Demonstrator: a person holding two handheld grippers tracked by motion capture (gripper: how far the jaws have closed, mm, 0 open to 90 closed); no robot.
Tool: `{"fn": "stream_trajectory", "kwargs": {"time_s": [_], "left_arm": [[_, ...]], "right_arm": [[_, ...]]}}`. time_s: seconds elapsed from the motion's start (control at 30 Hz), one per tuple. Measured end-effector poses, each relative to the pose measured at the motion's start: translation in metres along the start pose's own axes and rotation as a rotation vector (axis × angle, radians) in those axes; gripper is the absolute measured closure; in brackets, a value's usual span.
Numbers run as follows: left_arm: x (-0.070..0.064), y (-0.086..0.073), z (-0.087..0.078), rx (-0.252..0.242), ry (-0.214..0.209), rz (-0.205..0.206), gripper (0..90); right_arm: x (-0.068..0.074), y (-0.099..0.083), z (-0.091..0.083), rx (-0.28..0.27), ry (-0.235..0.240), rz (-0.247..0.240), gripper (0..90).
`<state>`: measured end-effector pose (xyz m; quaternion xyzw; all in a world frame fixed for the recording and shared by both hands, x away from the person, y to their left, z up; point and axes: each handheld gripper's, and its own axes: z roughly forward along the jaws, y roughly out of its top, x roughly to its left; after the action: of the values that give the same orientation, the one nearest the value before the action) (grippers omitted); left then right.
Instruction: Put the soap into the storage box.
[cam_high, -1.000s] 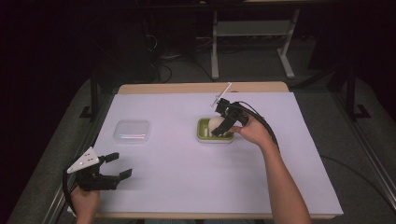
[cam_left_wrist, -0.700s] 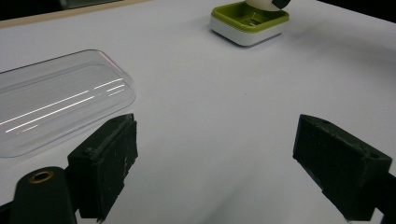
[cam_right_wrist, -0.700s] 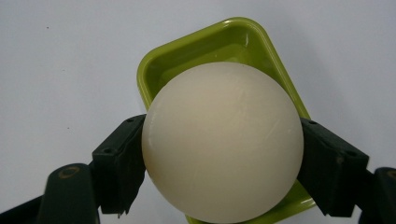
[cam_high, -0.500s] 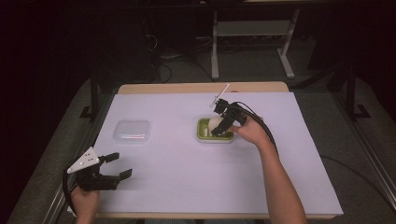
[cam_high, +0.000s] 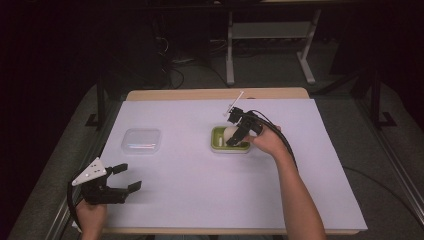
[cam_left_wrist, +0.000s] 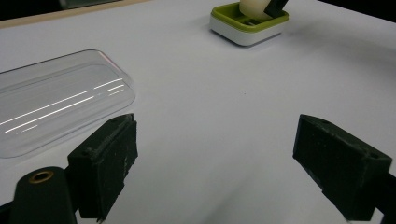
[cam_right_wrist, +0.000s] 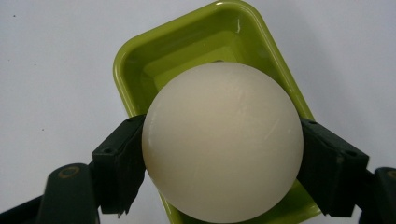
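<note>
A smooth, cream-white rounded bar of soap (cam_right_wrist: 222, 140) is clamped between the two black jaws of the right gripper (cam_high: 239, 131), one pad pressed on each flank. It is held directly over, and probably partly inside, the shallow green rectangular plastic soap dish (cam_right_wrist: 140, 60), whose long axis is seen running away from the jaws in the right gripper view; whether the soap touches the dish floor cannot be told. The clear rectangular plastic lid (cam_high: 142, 140) is lying well apart to the left, nearer the left gripper (cam_high: 121, 178), which is held wide open and empty above the white-covered table (cam_high: 180, 200).
</note>
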<state>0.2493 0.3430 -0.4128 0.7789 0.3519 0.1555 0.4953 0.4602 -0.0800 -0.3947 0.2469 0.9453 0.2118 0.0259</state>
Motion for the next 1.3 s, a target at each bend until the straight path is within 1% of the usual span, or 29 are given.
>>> {"fn": "stream_trajectory", "kwargs": {"time_s": [0.47,0.73,1.3], "left_arm": [[0.0002,0.0001,-0.0003,0.001,0.000,0.001,13.2],[0.0002,0.0001,-0.0002,0.001,0.001,0.000,13.2],[0.0003,0.0002,-0.0009,-0.002,0.002,0.002,13.2]], "right_arm": [[0.0011,0.0036,0.0052,0.006,0.003,0.002,22.6],[-0.0010,0.0022,0.0054,0.009,-0.007,0.008,22.6],[-0.0020,0.0020,0.0062,0.011,-0.007,0.010,22.5]]}}
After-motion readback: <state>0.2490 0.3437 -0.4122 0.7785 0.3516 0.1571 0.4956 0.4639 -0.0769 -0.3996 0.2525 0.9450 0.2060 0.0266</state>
